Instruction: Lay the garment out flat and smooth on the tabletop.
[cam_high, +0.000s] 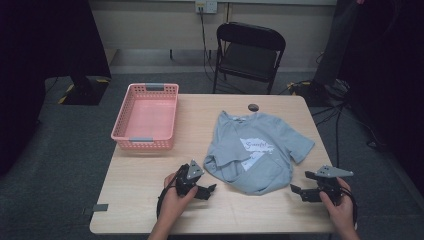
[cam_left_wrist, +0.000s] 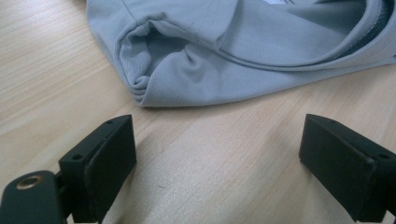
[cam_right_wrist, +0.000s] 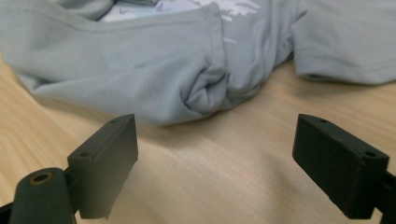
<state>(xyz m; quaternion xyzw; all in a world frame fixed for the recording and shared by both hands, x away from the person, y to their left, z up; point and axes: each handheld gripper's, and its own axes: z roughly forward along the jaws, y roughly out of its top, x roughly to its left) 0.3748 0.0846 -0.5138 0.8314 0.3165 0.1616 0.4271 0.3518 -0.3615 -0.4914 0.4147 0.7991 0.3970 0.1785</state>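
a: what is seen at the left of the high view?

b: a pink basket (cam_high: 145, 118) is set on the wooden table (cam_high: 150, 175), in the upper left part of the tabletop. lower down, left of centre, the left gripper (cam_high: 210, 190) is held in a hand (cam_high: 172, 200), its jaws spread wide and nothing grasped.

a: and in the middle?

b: a grey t-shirt (cam_high: 255, 150) with a white print is laid partly folded on the table, at the centre of the frame. in the left gripper view a bunched fold of the shirt (cam_left_wrist: 187, 70) is shown in the upper half, just beyond the jaws, not touched.

a: further right?

b: the right gripper (cam_high: 297, 190) is seen at the lower right, jaws also released, with the shirt's edge (cam_right_wrist: 205, 93) lying ahead of them. a dark chair (cam_high: 249, 52) is placed behind the table.
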